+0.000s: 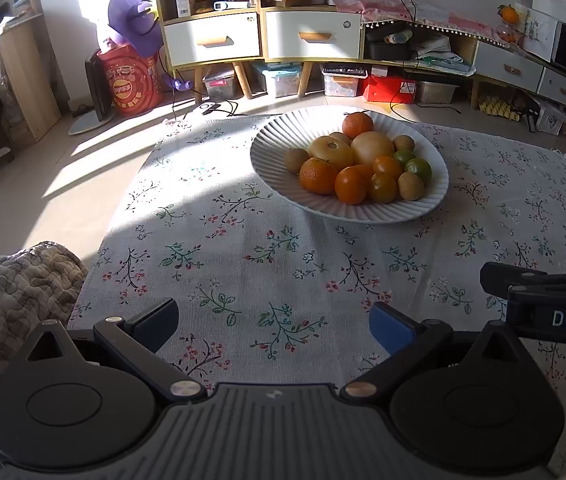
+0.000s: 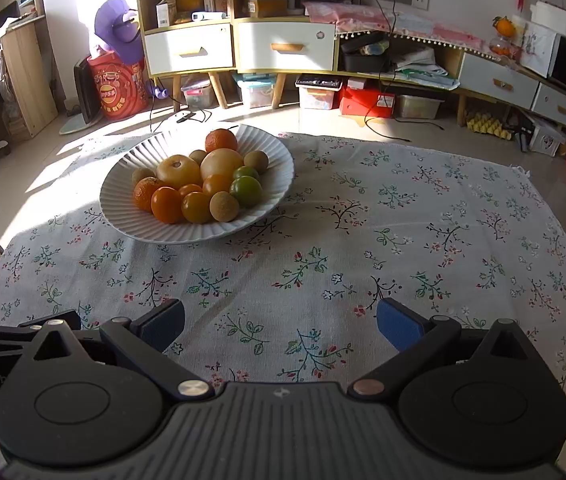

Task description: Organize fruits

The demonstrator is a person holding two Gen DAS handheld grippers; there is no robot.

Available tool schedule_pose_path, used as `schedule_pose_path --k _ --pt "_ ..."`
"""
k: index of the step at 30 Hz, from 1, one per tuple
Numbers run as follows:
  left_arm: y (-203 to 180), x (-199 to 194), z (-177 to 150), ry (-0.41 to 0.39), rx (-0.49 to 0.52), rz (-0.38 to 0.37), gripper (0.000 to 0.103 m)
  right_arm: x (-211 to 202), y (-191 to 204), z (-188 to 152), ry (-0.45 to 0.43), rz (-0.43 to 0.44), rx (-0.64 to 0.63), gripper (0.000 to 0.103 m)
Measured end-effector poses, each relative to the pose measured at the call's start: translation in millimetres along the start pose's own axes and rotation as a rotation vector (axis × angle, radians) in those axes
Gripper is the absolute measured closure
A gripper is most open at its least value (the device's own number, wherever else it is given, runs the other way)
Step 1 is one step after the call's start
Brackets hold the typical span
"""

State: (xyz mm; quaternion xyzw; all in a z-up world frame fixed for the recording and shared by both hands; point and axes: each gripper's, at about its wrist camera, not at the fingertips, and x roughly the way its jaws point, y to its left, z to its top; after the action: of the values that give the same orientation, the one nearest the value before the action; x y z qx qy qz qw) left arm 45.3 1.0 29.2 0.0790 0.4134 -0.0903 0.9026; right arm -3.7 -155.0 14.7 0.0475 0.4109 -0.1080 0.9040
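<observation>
A white ribbed plate [image 1: 283, 196] [image 2: 131, 220] stands on a floral cloth [image 1: 267, 264] [image 2: 363, 240] and holds several fruits: oranges [image 1: 318, 175] [image 2: 166, 205], two pale yellow pears [image 1: 371, 148] [image 2: 222, 163], brown kiwis [image 1: 411, 186] [image 2: 224, 207] and green limes [image 1: 419, 169] [image 2: 246, 191]. My left gripper [image 1: 273, 322] is open and empty, low over the cloth, well short of the plate. My right gripper [image 2: 281, 322] is open and empty, also short of the plate. The right gripper's side shows at the right edge of the left wrist view [image 1: 543, 292].
A quilted brown blanket [image 1: 15, 280] lies at the cloth's left edge. Beyond the cloth are bare floor, cables, a red bucket [image 1: 133, 80], drawer cabinets [image 1: 259, 36] and storage boxes [image 1: 341, 80] beneath them.
</observation>
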Motion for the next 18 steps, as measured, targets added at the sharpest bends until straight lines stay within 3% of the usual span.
schedule_pose_path --k 18 --pt "0.7 1.5 1.2 0.009 -0.009 0.002 0.010 -3.4 -1.1 2.1 -0.002 0.004 -0.008 0.000"
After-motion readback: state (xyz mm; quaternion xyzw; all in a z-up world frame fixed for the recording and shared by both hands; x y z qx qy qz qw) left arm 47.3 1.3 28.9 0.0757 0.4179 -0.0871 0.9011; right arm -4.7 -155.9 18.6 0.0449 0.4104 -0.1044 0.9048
